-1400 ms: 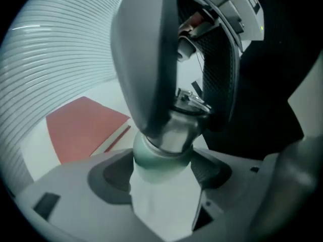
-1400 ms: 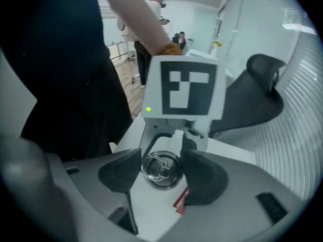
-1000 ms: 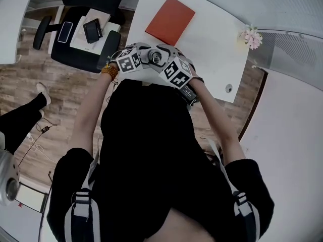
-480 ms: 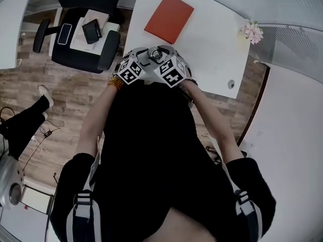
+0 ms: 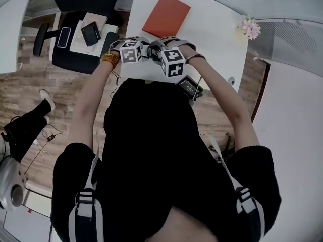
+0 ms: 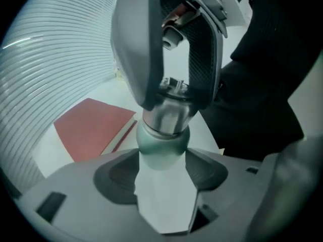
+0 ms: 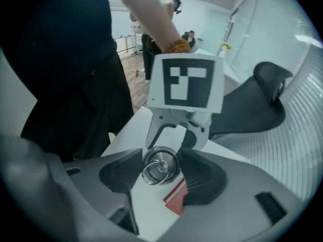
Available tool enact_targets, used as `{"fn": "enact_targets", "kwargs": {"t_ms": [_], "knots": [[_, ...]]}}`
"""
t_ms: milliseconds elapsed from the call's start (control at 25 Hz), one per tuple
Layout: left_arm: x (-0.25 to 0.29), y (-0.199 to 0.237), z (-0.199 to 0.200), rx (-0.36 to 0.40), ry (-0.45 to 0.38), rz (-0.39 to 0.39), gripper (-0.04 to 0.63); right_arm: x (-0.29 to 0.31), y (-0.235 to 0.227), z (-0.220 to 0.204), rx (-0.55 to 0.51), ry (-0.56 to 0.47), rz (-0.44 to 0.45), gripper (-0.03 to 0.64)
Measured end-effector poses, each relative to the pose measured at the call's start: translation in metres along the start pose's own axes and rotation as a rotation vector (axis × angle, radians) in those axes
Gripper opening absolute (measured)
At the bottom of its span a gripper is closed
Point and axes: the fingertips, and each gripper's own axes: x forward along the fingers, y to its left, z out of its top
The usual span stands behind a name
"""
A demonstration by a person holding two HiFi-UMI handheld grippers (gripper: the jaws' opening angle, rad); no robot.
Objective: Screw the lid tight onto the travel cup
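A small travel cup (image 6: 161,147) with a grey-green body and a silver lid (image 7: 160,166) is held between both grippers over the white table's near edge. My left gripper (image 6: 161,178) has the cup's body between its pads, which touch it while the jaws are still closing. My right gripper (image 7: 162,178) is shut on the lid, whose wire ring faces its camera. In the left gripper view the right gripper (image 6: 174,92) clasps the lid from the far end. In the head view the left gripper (image 5: 144,52) and the right gripper (image 5: 160,54) meet at the cup, mostly hidden by their marker cubes.
A red notebook (image 5: 166,15) lies on the white table (image 5: 217,44) behind the grippers. A small flower bunch (image 5: 251,28) stands at the table's far right. An office chair (image 5: 75,39) with phones on its seat is to the left, on the wood floor.
Both hands have moved farther out over the table's edge, arms more stretched. The lid's top, plain between the cubes before, is now mostly covered by them.
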Motion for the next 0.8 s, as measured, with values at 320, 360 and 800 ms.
{"fn": "enact_targets", "kwargs": {"t_ms": [320,360,800], "knots": [[-0.005,-0.001,-0.007,-0.166,-0.116,0.12,0.329,-0.024,-0.022,0.004,0.418,-0.195,-0.185,0.292],[-0.006,-0.004,-0.008,-0.221,-0.15,0.151,0.337,-0.026,-0.025,0.001,0.551,-0.227,-0.208,0.293],[-0.001,0.004,0.012,-0.437,-0.307,0.397,0.34,-0.011,-0.029,-0.01,0.808,-0.18,-0.321,0.239]]}}
